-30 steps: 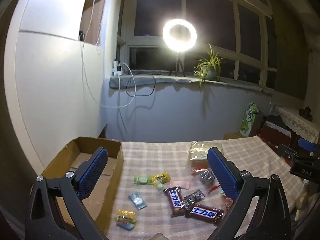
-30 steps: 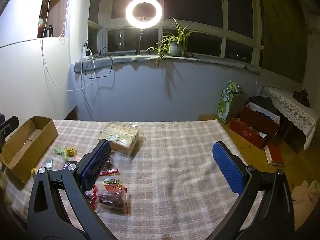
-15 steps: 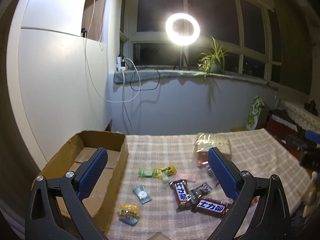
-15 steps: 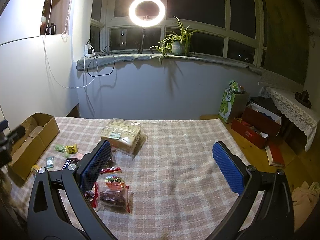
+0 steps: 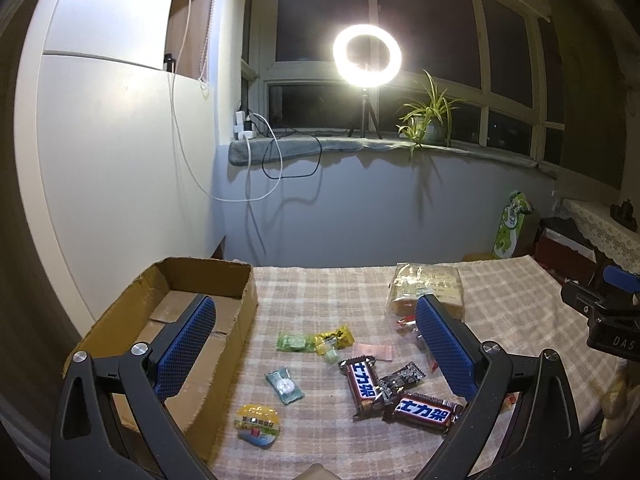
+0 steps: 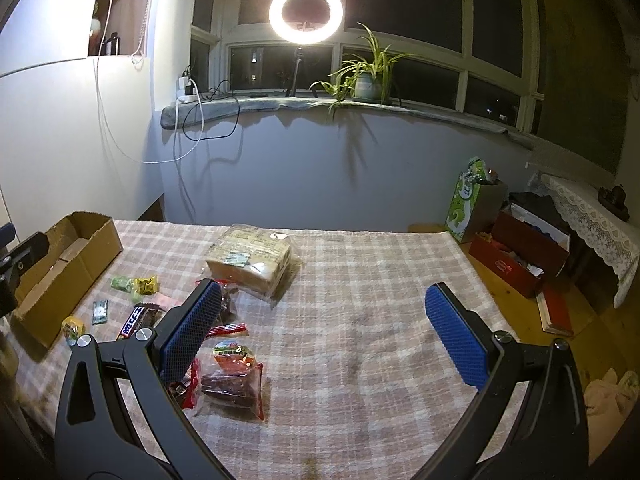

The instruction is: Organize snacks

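Clearly spread snacks: they lie loose on the checked tablecloth [image 5: 328,296], just right of the cardboard box [image 5: 240,304].
Chocolate bars: two brown bars with blue and white lettering; the upright bar [image 5: 361,380] runs its long axis away from the camera, tilted slightly left at the far end, while the near bar [image 5: 426,411] lies crosswise, long axis left to right. A dark wrapper [image 5: 400,377] sits between them, touching both.
Small sweets: a teal candy [image 5: 285,386] lies diagonally, a round yellow-topped jelly cup [image 5: 257,425] sits nearest the camera, and a green packet [image 5: 295,342] touches a yellow packet [image 5: 334,338].
Bread pack: the clear bread bag [image 6: 250,258] lies flat at the far side of the group, long axis slanting right and away.
Red packets: a clear pouch with dark contents [image 6: 234,380] lies beside the right gripper's left finger.
Left gripper [image 5: 314,340]: spread wide, grasping nothing, hovering above the box edge and sweets.
Right gripper [image 6: 324,332]: spread wide, grasping nothing, over bare cloth.
Box: open-topped, long axis running away from the camera.
Background: a ring light [image 5: 367,56] and potted plant [image 5: 428,120] stand on the windowsill.
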`<move>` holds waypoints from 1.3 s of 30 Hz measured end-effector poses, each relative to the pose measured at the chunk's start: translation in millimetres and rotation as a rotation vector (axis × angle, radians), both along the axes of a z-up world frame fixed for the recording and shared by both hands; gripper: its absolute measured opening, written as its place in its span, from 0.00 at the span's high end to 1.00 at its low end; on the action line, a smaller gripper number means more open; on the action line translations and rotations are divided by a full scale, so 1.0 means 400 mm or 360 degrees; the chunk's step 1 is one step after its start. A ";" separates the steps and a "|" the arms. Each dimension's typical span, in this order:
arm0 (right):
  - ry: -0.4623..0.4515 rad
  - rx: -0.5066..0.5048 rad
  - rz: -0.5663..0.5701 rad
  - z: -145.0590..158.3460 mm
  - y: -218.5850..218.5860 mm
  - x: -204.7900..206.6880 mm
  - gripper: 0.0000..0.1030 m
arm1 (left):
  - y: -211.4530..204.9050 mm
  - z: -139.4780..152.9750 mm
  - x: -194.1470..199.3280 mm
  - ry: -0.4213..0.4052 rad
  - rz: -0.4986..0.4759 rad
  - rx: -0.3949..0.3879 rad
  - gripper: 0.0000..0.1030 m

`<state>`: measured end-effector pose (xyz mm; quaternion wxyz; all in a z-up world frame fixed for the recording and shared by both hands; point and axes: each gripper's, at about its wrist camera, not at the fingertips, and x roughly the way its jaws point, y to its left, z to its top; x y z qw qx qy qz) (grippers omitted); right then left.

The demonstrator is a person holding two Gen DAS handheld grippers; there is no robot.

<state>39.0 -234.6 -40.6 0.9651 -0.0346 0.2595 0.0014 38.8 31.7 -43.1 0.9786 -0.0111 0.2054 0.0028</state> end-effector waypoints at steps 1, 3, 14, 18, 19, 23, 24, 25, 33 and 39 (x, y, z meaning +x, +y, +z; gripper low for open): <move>0.0001 -0.0004 0.0008 -0.001 0.004 0.001 0.00 | 0.000 -0.001 -0.001 0.0000 0.0002 -0.0003 0.03; 0.0003 -0.0002 0.0019 0.000 0.009 0.003 0.00 | 0.004 -0.002 -0.002 -0.0002 0.0010 -0.0006 0.03; 0.0020 0.0000 0.0050 -0.012 0.023 0.013 0.00 | 0.005 -0.008 0.004 0.0011 0.0030 -0.0015 0.03; 0.0030 0.0003 0.0050 -0.017 0.022 0.016 0.00 | 0.008 -0.015 0.006 0.0020 0.0035 -0.0010 0.03; 0.0032 0.0004 0.0051 -0.017 0.022 0.016 0.00 | 0.008 -0.015 0.006 0.0020 0.0037 -0.0010 0.03; 0.0033 0.0003 0.0058 -0.018 0.023 0.017 0.00 | 0.009 -0.016 0.007 0.0020 0.0038 -0.0009 0.03; 0.0033 0.0002 0.0061 -0.019 0.026 0.017 0.00 | 0.009 -0.017 0.007 0.0021 0.0038 -0.0006 0.03; 0.0034 0.0002 0.0066 -0.020 0.027 0.017 0.00 | 0.010 -0.017 0.008 0.0024 0.0039 -0.0006 0.03; 0.0052 0.0005 0.0105 -0.029 0.040 0.018 0.00 | 0.017 -0.022 0.008 0.0041 0.0052 -0.0004 0.03; 0.0077 0.0000 0.0141 -0.037 0.043 0.020 0.00 | 0.009 -0.032 0.016 0.0078 0.0041 0.0018 0.03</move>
